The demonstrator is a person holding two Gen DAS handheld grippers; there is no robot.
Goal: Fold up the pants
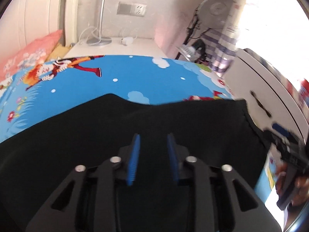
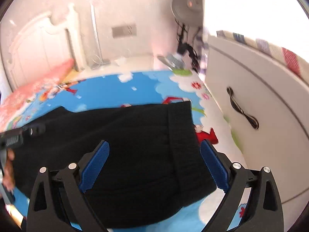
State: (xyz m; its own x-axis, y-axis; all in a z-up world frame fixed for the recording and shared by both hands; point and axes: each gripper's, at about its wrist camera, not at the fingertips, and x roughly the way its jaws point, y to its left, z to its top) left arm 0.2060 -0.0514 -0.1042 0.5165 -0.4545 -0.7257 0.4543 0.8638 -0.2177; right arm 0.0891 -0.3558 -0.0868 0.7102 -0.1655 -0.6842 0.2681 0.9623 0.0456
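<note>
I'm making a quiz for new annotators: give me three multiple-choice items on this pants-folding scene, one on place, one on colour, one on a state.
1. The black fabric pants lie on:
A. the blue cartoon-print bed sheet
B. a wooden floor
C. a chair

2. The pads of the right tool are:
A. red
B. blue
C. green

3. The right tool's jaws stand:
A. clamped on a pillow
B. shut tight
C. wide apart

Answers:
1 A: sheet shows around the pants.
2 B: both pads are blue.
3 C: a broad gap shows, pants below.
</note>
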